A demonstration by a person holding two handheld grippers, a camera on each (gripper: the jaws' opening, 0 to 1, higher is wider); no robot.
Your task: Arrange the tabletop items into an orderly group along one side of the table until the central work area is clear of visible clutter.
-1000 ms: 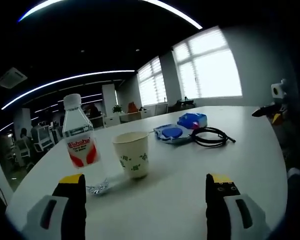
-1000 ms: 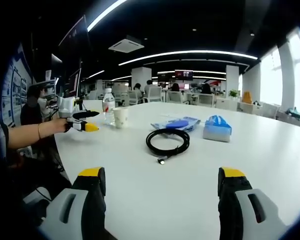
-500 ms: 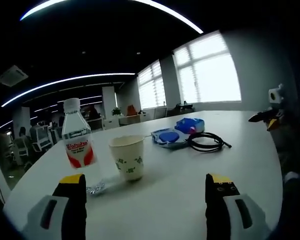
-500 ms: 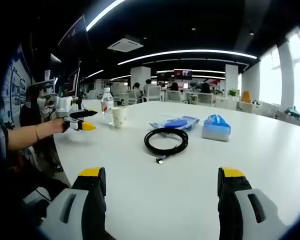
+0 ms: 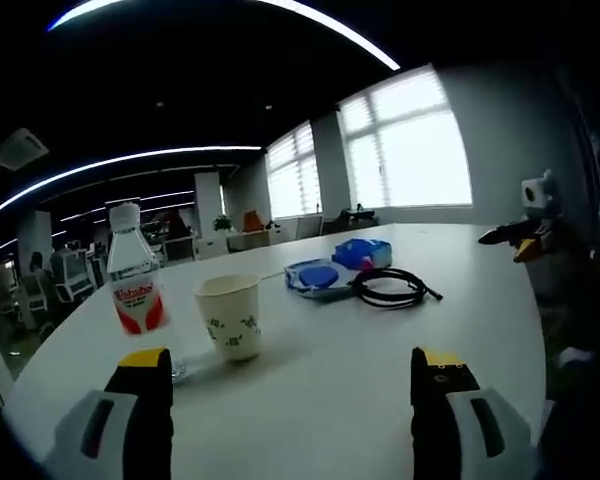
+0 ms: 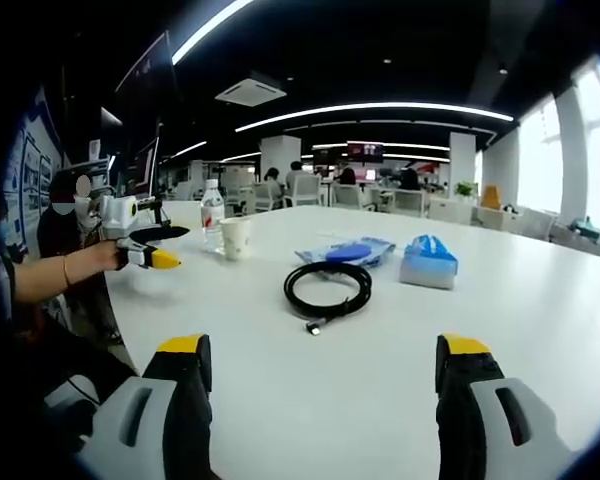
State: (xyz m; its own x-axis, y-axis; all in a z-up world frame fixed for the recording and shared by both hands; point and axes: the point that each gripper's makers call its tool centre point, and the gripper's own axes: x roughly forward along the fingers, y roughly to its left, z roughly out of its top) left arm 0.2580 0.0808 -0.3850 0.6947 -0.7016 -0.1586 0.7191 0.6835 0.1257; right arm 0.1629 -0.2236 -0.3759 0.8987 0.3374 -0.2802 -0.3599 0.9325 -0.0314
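Observation:
On the white table (image 5: 380,360) stand a clear water bottle (image 5: 132,290) with a red label and a paper cup (image 5: 230,316) just right of it. Farther off lie a blue-and-white packet (image 5: 316,276), a blue tissue pack (image 5: 364,254) and a coiled black cable (image 5: 388,288). My left gripper (image 5: 292,372) is open, short of the cup. My right gripper (image 6: 320,366) is open, near the cable (image 6: 327,289), with the tissue pack (image 6: 427,262), packet (image 6: 346,252), cup (image 6: 235,238) and bottle (image 6: 212,215) beyond. The left gripper (image 6: 145,246) appears at the left of the right gripper view; the right gripper (image 5: 520,238) at the right of the left gripper view.
A person's forearm (image 6: 50,274) holds the left gripper at the table's left edge. Office desks, chairs and people fill the background (image 6: 380,195). Bright windows (image 5: 410,150) lie beyond the table's far side.
The left gripper view has drawn back from the bottle and cup, which look smaller and farther left. The right gripper view barely shifted; the cable sits slightly lower-left.

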